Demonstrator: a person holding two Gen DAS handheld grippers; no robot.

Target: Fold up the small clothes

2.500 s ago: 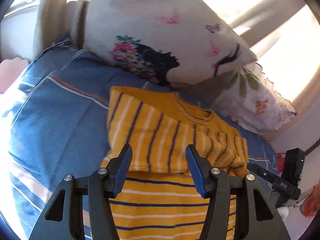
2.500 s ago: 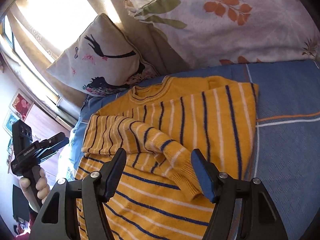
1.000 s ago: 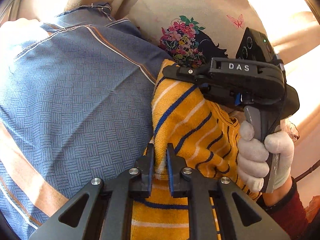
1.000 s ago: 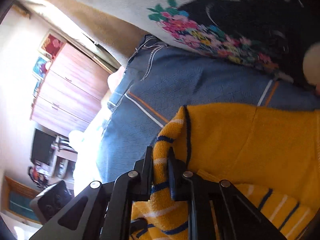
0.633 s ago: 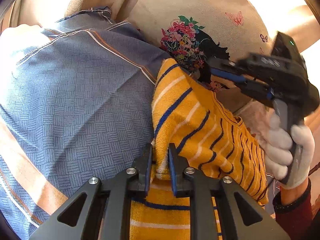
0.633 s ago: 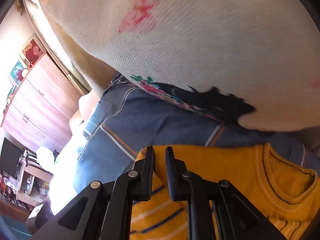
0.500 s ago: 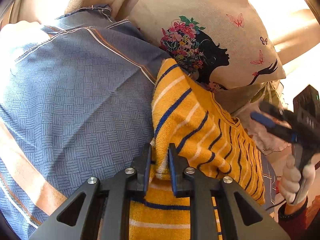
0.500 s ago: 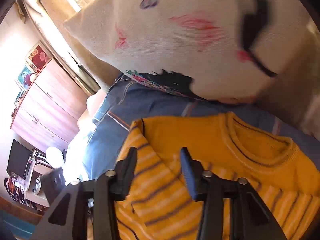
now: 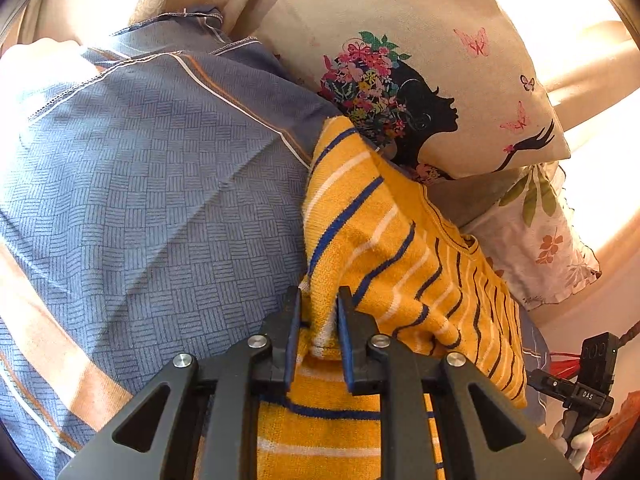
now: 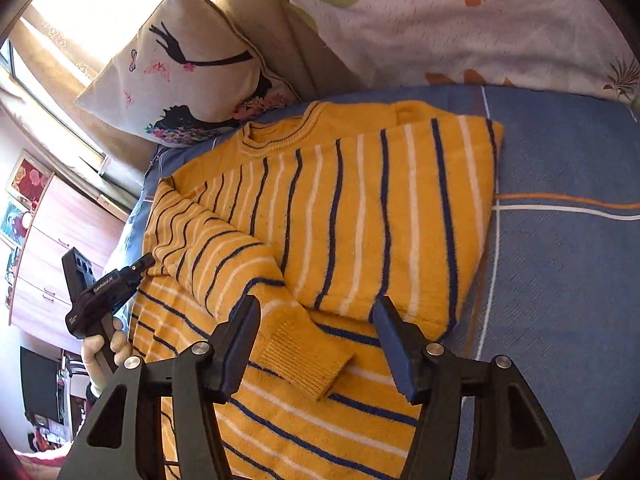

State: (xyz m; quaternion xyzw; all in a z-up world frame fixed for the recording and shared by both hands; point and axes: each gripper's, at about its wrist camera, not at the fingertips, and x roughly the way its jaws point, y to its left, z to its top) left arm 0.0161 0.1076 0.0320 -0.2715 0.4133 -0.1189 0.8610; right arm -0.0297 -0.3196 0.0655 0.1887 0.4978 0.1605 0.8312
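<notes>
A yellow sweater (image 10: 340, 208) with navy and white stripes lies on the blue bedspread (image 10: 560, 280), sides folded in and one sleeve (image 10: 256, 292) laid across its front. My left gripper (image 9: 318, 312) is shut on the sweater's folded left edge (image 9: 360, 240), low on the bed; it also shows from outside in the right wrist view (image 10: 108, 284). My right gripper (image 10: 316, 336) is open and empty, held above the sweater's lower part near the sleeve cuff (image 10: 308, 360). It also shows at the right edge of the left wrist view (image 9: 576, 384).
A cream pillow with a black silhouette print (image 9: 420, 92) and a floral pillow (image 10: 460, 20) lean at the head of the bed, just beyond the sweater's collar. A wooden dresser (image 10: 48, 248) stands past the bed's left side. Bedspread stretches left of the sweater (image 9: 140, 200).
My right gripper let go of the sweater's upper left corner, opened, and pulled back to the right and above the garment. My left gripper stayed shut on the folded edge.
</notes>
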